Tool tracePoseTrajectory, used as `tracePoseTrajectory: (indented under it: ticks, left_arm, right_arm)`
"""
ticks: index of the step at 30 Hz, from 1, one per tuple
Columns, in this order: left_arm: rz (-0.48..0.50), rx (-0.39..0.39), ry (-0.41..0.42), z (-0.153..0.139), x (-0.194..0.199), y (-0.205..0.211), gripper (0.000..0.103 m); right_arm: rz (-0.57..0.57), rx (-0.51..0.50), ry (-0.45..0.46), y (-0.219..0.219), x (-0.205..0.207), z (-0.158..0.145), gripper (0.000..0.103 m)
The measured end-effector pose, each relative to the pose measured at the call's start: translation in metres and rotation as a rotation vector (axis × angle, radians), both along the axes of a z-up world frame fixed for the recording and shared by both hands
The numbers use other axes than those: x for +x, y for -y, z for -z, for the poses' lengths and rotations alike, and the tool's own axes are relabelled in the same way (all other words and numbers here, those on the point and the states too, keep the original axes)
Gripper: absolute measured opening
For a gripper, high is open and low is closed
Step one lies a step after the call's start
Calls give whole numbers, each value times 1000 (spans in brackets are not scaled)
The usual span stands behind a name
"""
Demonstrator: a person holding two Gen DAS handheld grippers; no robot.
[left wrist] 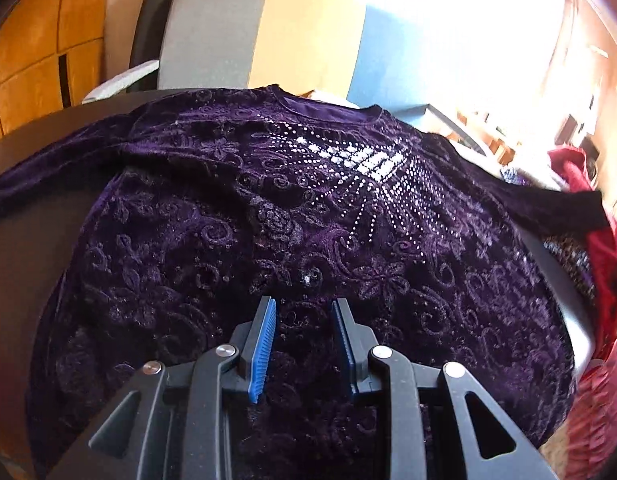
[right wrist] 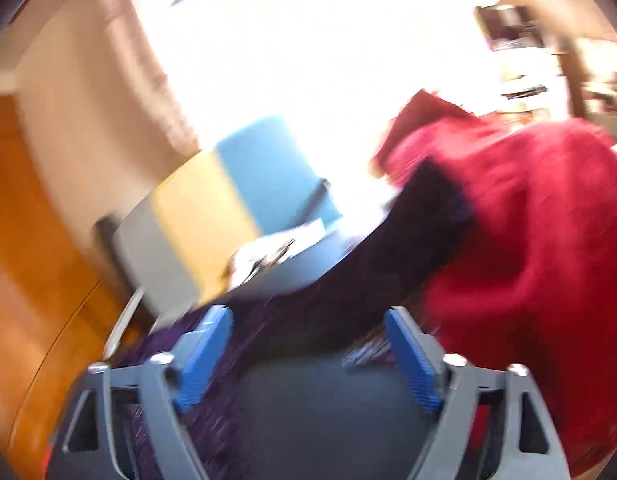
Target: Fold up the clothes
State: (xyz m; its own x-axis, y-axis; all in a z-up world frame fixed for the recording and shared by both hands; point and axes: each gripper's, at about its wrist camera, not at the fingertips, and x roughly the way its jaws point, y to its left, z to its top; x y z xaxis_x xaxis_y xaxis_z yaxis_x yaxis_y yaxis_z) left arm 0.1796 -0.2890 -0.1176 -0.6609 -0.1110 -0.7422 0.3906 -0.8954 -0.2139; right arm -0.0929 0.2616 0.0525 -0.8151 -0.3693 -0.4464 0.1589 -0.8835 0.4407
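A dark purple velvet top with a silver stud pattern lies spread flat, front up, on a dark round table, neckline at the far side. My left gripper hovers over its lower middle, jaws open, holding nothing. In the blurred right wrist view, the top's right sleeve stretches toward a red garment. My right gripper is open wide above the sleeve's near part, holding nothing.
A red garment lies heaped at the table's right edge over other clothes. A chair with grey, yellow and blue panels stands behind the table. Wooden cabinets are at the left. A bright window is behind.
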Motion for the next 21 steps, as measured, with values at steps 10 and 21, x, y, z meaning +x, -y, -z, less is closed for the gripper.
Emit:
tracePoseTrajectory:
  ticks: [10,21]
  left_arm:
    - [-14,-47,8,1,-2,-9,30]
    - [-7,-74,16,0,-7,-18,47]
  right_arm:
    - [224,-129,77,-44,-58,29,53]
    - [204,25,104,-29,-75,18,7]
